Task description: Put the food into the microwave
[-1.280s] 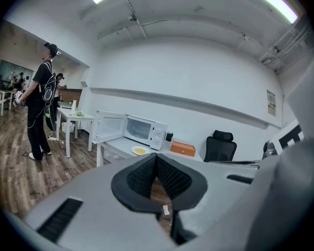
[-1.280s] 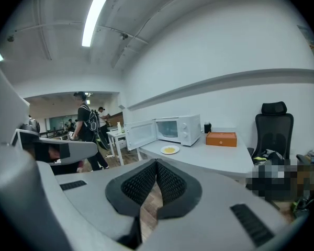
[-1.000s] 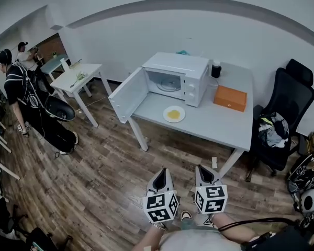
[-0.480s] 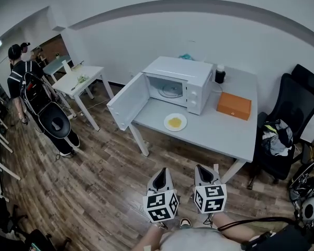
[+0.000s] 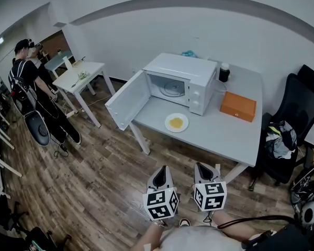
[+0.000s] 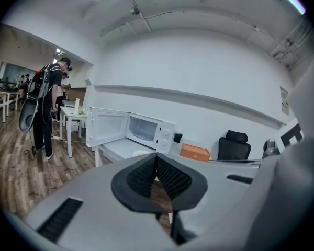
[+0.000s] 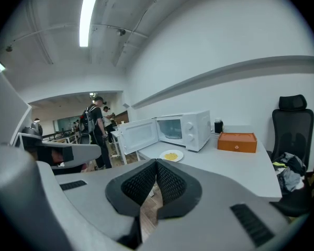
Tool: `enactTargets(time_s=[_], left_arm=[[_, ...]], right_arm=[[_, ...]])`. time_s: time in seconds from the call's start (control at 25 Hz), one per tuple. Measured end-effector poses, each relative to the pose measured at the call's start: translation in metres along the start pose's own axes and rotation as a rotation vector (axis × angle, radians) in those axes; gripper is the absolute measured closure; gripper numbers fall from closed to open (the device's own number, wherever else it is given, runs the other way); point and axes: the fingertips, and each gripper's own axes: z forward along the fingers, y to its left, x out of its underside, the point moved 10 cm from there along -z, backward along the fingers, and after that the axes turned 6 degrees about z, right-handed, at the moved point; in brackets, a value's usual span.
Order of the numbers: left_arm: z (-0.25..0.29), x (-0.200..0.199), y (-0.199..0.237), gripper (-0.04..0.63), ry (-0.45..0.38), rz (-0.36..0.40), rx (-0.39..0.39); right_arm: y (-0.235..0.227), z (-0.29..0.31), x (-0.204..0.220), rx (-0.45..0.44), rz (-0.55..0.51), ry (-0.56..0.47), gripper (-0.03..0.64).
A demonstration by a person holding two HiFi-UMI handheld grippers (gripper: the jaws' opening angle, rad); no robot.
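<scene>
The left tongs [image 6: 156,157] and right tongs [image 7: 157,163] are each pressed together on nothing. They are held low and side by side, well apart from the worktop [image 5: 220,135], probably because no reach has begun yet. One plate [image 5: 176,122] of yellow food [image 5: 175,123] sits just before the one microwave [image 5: 183,82]. Its door [image 5: 128,99] stands open, ready for loading. One orange box [image 5: 238,106] lies beside the microwave.
</scene>
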Motion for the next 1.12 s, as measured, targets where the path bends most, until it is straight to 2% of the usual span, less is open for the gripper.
enactTargets(time_s=[0.52,1.12], left_arm=[[0.034,-0.002,0.000,0.594,0.034,0.011,-0.001],[0.068,0.001,0.012,0.594,0.060,-0.010,0.018]], right_arm=[[-0.022,0.029,-0.007,-0.002,0.026,0.018,0.600],[-0.028,0.058,-0.008,0.012,0.025,0.055,0.600]])
